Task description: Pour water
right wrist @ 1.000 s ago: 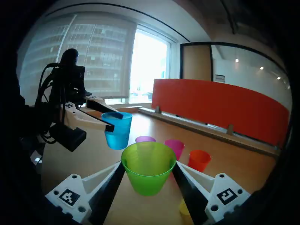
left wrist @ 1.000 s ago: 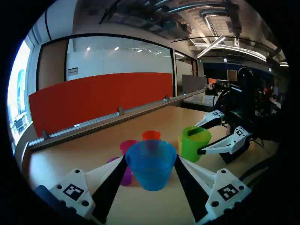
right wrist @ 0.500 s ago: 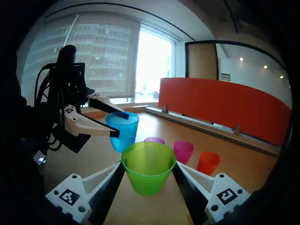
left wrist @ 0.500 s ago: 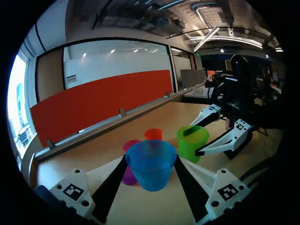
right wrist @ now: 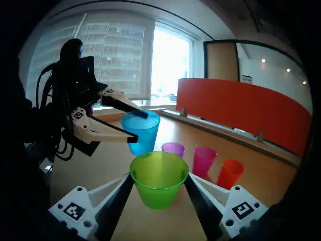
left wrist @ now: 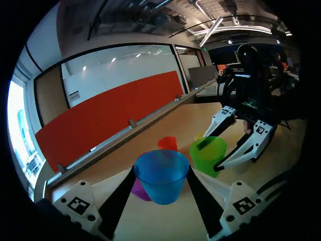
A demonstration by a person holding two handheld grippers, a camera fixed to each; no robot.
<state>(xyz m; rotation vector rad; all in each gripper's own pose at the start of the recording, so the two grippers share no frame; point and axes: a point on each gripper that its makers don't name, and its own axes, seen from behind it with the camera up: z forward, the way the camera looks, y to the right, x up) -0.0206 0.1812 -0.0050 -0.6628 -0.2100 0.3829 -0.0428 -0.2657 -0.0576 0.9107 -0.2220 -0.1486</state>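
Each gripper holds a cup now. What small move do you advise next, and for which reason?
Probably bring the blue cup in the left gripper a little closer, until its rim stands over the green cup in the right gripper, and only then tilt it. Both cups are gripped and upright, and the blue one is beside the green one, not above it, so tilting now might spill.

No legible text; wall sign [left wrist: 74, 95] illegibly small, square coded markers [left wrist: 78, 205] wordless
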